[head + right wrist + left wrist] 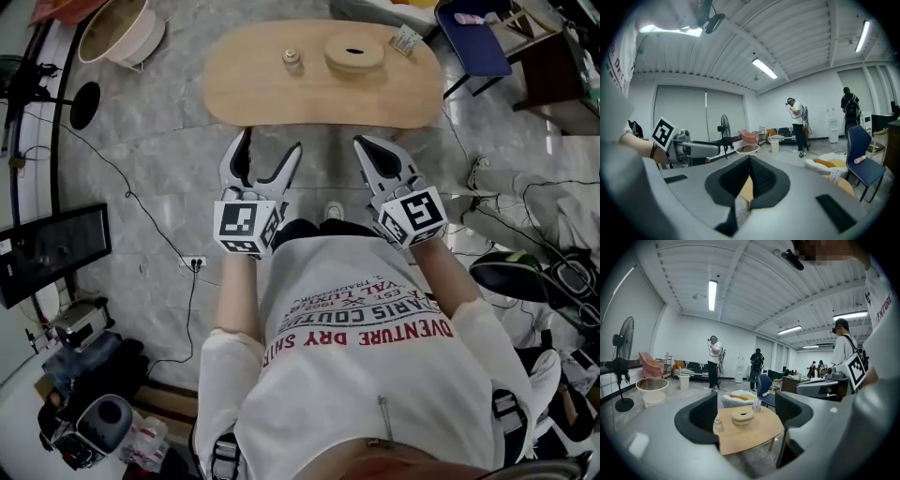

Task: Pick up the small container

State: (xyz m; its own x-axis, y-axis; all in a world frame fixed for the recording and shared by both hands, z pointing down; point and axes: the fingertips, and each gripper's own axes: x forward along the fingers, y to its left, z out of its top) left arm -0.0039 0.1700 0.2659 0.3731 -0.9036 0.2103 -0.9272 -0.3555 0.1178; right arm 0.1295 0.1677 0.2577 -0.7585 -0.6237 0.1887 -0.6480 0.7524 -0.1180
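A small container [292, 60] stands upright on the left part of an oval wooden tabletop [281, 98]. Its long axis is vertical and its narrower cap points straight up. In the left gripper view it shows as a short pale jar with a knob-like top. To its right, clearly apart from it, lies a round wooden disc [354, 53] with a dark slot in its middle. Farther right, near the far edge, sits a small printed card [406, 39].

Both grippers hang over the grey floor [150, 159] on the near side of the tabletop, touching nothing on it. The left gripper [270, 148] points toward the tabletop's near edge. Its fingers [704, 416] stand wide apart with nothing gripped, and between them that gripper's view shows the tabletop, with the container close beside the left finger's edge and the disc near the middle. The right gripper [366, 142] is just beside the left one, level with it. Its fingers [764, 180] meet at their tips and hold nothing, and a sliver of wood shows in the gap behind the tips.

A blue chair [473, 37] stands past the tabletop's right end.
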